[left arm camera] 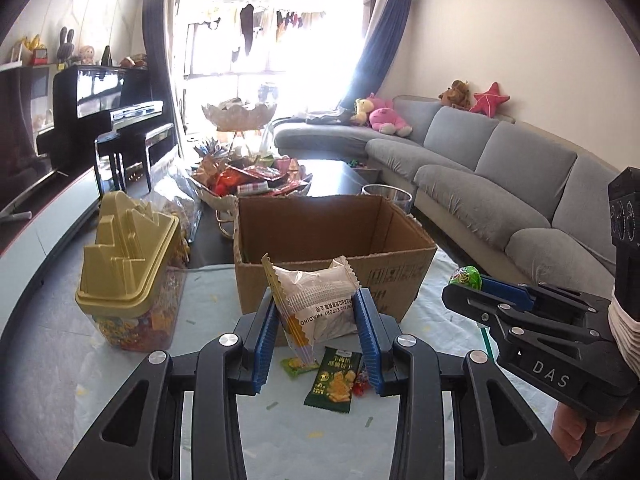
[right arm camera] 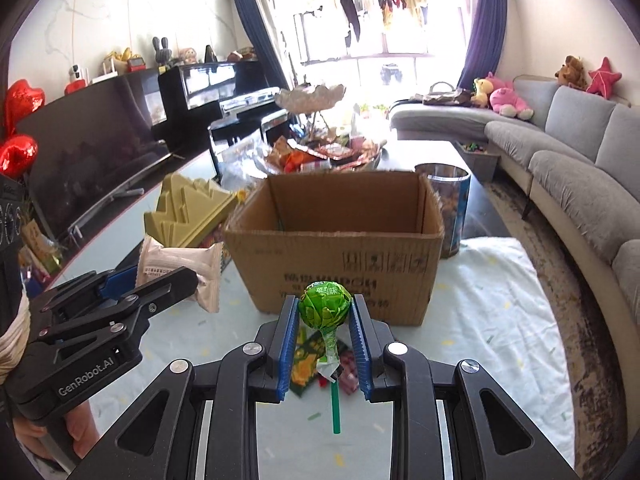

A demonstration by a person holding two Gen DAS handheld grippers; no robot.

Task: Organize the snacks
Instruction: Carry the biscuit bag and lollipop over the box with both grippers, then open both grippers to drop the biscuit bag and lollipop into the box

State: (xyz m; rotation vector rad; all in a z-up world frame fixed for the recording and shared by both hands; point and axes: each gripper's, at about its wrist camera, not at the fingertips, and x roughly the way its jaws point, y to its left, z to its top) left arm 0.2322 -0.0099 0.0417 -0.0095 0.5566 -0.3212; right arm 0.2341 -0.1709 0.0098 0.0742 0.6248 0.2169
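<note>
My left gripper (left arm camera: 318, 300) is shut on a pale wrapped cake packet (left arm camera: 316, 300), held above the table just in front of the open cardboard box (left arm camera: 332, 256). My right gripper (right arm camera: 325, 306) is shut on a green lollipop (right arm camera: 325, 306), its green stick hanging down, also just before the box (right arm camera: 336, 264). Each gripper shows in the other's view: the right one (left arm camera: 464, 280) with the lollipop (left arm camera: 464, 276), the left one (right arm camera: 192, 276) with the packet (right arm camera: 180, 268). Loose snack packets (left arm camera: 334, 380) lie on the table under the grippers.
A gold-lidded snack jar (left arm camera: 128, 272) stands left of the box. A tiered dish of snacks (left arm camera: 248, 180) and a clear canister (right arm camera: 448, 208) stand behind the box. A grey sofa (left arm camera: 500, 184) runs along the right; a piano (left arm camera: 104, 112) and TV stand at the left.
</note>
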